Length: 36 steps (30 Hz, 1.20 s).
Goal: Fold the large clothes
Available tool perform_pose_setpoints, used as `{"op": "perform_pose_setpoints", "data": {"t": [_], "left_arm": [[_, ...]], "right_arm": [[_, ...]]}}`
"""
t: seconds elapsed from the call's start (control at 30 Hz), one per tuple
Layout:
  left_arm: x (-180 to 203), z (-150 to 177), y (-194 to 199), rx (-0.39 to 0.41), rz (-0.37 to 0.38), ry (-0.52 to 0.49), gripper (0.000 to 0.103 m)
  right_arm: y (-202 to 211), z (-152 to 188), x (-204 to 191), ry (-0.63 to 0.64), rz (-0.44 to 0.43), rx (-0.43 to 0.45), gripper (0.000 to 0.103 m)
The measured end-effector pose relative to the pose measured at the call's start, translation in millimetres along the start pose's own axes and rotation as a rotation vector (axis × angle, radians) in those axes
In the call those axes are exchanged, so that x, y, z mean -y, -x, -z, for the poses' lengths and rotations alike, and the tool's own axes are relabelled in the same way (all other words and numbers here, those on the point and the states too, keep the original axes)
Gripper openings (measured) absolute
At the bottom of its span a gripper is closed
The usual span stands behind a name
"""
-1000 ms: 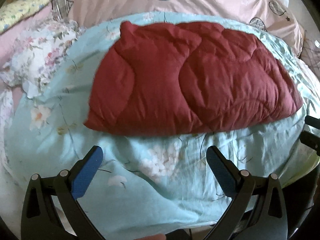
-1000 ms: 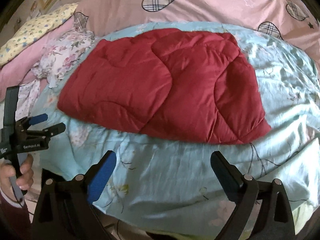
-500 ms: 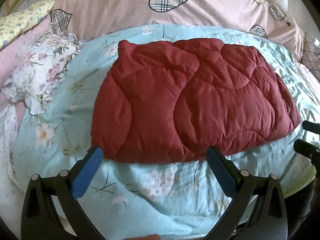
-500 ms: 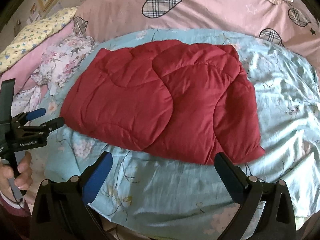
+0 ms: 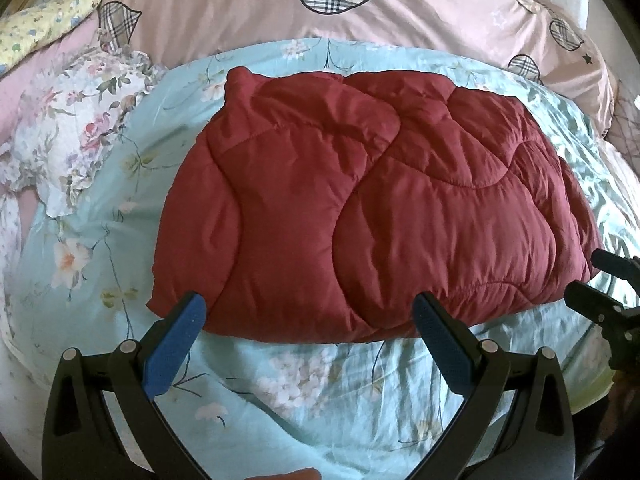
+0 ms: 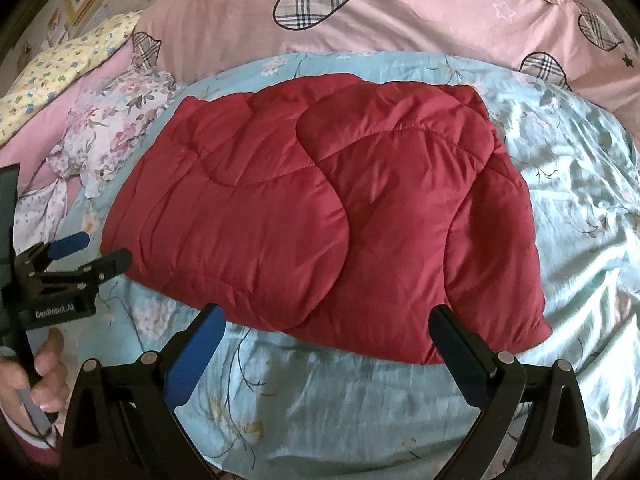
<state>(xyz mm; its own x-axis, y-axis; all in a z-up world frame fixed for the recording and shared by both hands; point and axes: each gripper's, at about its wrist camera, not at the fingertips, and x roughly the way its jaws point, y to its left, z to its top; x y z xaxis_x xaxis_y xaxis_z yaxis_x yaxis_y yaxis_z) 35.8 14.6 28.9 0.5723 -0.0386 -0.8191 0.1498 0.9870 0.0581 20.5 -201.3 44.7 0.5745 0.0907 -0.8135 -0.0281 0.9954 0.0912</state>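
The bed (image 5: 320,408) wears a pale blue floral sheet. A folded red quilted garment (image 5: 372,216) lies flat on its middle, a ruffled floral cloth (image 5: 76,128) lies at its left, and pink heart-patterned bedding (image 5: 280,12) lies behind.

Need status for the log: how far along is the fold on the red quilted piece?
Done: the red quilted piece lies on the floral sheet as a compact bundle, layers stacked at its right edge. In hand: nothing; left gripper and right gripper sit at its near edge, jaws open. Left: another fold, if needed.
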Motion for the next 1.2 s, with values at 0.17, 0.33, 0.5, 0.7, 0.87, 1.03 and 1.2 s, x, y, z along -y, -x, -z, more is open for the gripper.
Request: {"op": "perform_pose_setpoints", "data": {"t": [0.17,0.33,0.5,0.7,0.87,1.03,1.2], "left_arm": [[1.2,-1.1,-0.8,0.001,-0.006,-0.003,0.103],[1.6,-1.9,-0.9,0.006,-0.007,-0.010,0.103],[2.0,-2.1,-0.7,0.005,-0.004,-0.006,0.103],[1.2,-3.5,-0.9,0.006,-0.002,-0.004,0.103],[0.8,-4.2,-0.5,0.009,-0.002,-0.004,0.103],[-0.3,-4.4,-0.3,0.011,-0.004,-0.001,0.103],[-2.1,-5.0,0.2,0.013,-0.003,0.001,0.103]], "right_arm": [[-1.4,-2.2,0.5,-0.005,-0.002,0.001,0.102],[-2.1,-3.6,-1.5,-0.004,0.000,0.001,0.102],[-2.3,-3.8,-2.5,-0.005,0.001,-0.001,0.102],[-1.3,-4.2,-4.0,-0.005,0.000,0.002,0.102],[-0.2,-5.2,-2.4,-0.001,-0.001,0.006,0.102],[1.0,-5.4,-2.8,0.002,-0.001,0.008,0.102],[2.4,-6.4,-4.1,0.002,-0.001,0.011,0.102]]}}
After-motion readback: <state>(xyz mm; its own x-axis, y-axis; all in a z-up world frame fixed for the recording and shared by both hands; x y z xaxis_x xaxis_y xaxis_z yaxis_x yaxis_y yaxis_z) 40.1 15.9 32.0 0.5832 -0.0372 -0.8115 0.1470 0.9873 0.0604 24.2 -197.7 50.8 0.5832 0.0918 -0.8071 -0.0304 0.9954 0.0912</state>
